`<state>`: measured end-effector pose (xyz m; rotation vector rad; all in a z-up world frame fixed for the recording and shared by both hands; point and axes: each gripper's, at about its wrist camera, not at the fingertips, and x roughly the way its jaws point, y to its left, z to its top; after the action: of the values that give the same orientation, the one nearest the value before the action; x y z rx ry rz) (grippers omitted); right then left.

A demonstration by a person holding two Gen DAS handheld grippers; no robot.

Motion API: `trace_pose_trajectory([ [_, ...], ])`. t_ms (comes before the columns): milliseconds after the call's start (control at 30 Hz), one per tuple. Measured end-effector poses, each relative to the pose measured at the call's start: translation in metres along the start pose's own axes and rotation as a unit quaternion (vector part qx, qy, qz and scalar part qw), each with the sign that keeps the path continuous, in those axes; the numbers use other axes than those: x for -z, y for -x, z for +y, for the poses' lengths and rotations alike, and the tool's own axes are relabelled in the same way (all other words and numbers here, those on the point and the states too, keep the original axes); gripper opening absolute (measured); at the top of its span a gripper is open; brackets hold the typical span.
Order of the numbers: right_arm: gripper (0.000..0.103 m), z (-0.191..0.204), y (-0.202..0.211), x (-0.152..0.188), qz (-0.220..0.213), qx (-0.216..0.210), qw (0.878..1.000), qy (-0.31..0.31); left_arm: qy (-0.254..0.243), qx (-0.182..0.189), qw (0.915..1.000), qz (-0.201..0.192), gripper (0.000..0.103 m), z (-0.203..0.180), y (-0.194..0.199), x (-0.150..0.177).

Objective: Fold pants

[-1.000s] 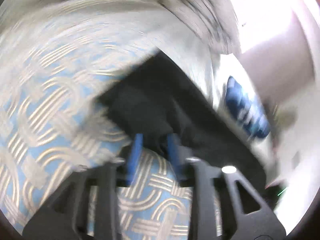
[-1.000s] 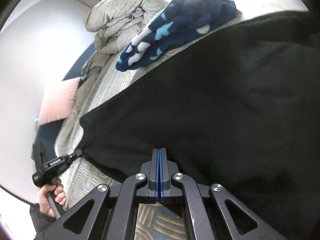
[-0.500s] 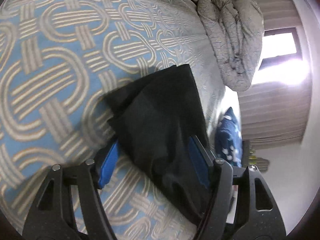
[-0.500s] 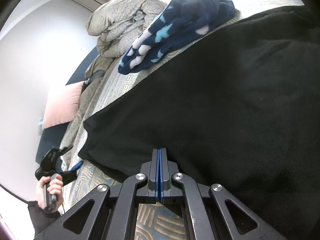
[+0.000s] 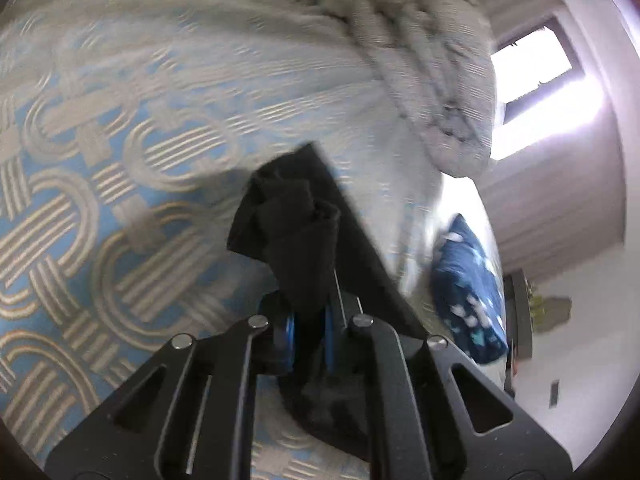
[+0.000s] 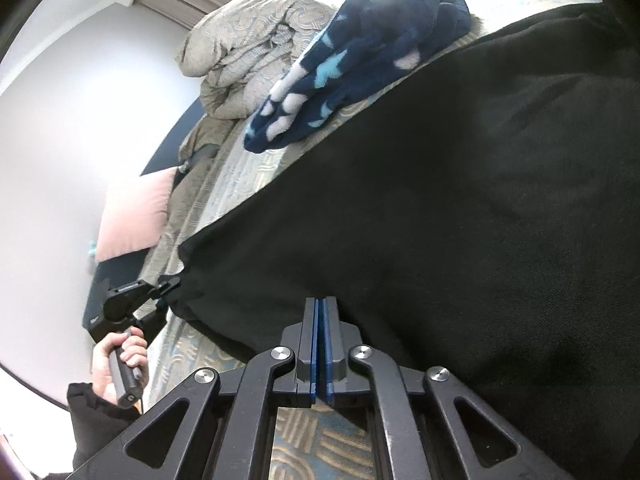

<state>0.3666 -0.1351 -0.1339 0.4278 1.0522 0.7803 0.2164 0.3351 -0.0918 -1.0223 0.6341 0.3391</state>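
Note:
The black pants (image 6: 460,208) lie spread on the patterned bedspread and fill most of the right wrist view. My right gripper (image 6: 319,320) is shut on their near edge. In the left wrist view my left gripper (image 5: 308,320) is shut on a bunched corner of the pants (image 5: 300,240), lifted a little off the bed. The left gripper also shows in the right wrist view (image 6: 160,284), gripping the far corner of the pants, held by a hand.
A blue and beige patterned bedspread (image 5: 120,200) covers the bed. A rumpled grey duvet (image 6: 256,52) lies at the far end. A navy star-print fleece (image 6: 360,56) lies next to the pants. A pink pillow (image 6: 132,212) leans on the headboard.
My left gripper, open around the pants corner half a second ago, has shut on it and bunched the cloth. My right gripper stays shut on the near edge.

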Motion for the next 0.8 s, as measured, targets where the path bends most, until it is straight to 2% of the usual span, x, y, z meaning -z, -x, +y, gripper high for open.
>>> trace_pose_trajectory([
  [33,0.007,0.001,0.001,0.0,0.002,-0.002,1.0,-0.002,-0.024,0.009,0.9997,-0.004,0.012,-0.012,0.004,0.002],
  [67,0.014,0.004,0.004,-0.001,0.003,-0.01,1.0,-0.008,-0.054,0.02,0.9983,-0.009,0.012,-0.028,0.009,0.006],
  [133,0.038,0.009,0.009,-0.003,0.003,-0.044,0.999,-0.029,-0.11,0.041,0.993,-0.011,0.012,-0.059,0.014,0.017],
  [167,0.058,0.012,0.013,-0.005,0.001,-0.064,0.997,-0.037,-0.13,0.049,0.9903,-0.009,0.012,-0.071,0.015,0.023],
  [200,0.069,0.017,0.019,-0.006,-0.005,-0.091,0.995,-0.045,-0.147,0.058,0.9874,-0.006,0.012,-0.082,0.015,0.029],
  [300,0.069,0.032,0.036,-0.015,-0.013,-0.156,0.986,-0.056,-0.191,0.09,0.9774,0.014,0.012,-0.118,0.011,0.054],
  [433,0.072,0.033,0.049,-0.031,-0.005,-0.226,0.969,-0.098,-0.254,0.129,0.9575,0.045,0.012,-0.162,0.001,0.099],
  [467,0.075,0.03,0.052,-0.034,-0.005,-0.234,0.966,-0.105,-0.272,0.138,0.9507,0.055,0.012,-0.173,-0.003,0.113],
  [533,0.078,0.023,0.064,-0.041,-0.012,-0.224,0.968,-0.112,-0.298,0.154,0.9394,0.071,0.012,-0.191,-0.011,0.135],
  [600,0.08,0.013,0.076,-0.045,-0.021,-0.216,0.97,-0.11,-0.322,0.169,0.9256,0.104,0.012,-0.208,-0.026,0.166],
  [667,0.084,-0.007,0.085,-0.048,-0.031,-0.216,0.968,-0.123,-0.337,0.174,0.916,0.132,0.012,-0.219,-0.043,0.192],
  [800,0.085,-0.074,0.077,-0.041,-0.02,-0.209,0.949,-0.234,-0.348,0.167,0.9043,0.182,0.012,-0.226,-0.07,0.238],
])
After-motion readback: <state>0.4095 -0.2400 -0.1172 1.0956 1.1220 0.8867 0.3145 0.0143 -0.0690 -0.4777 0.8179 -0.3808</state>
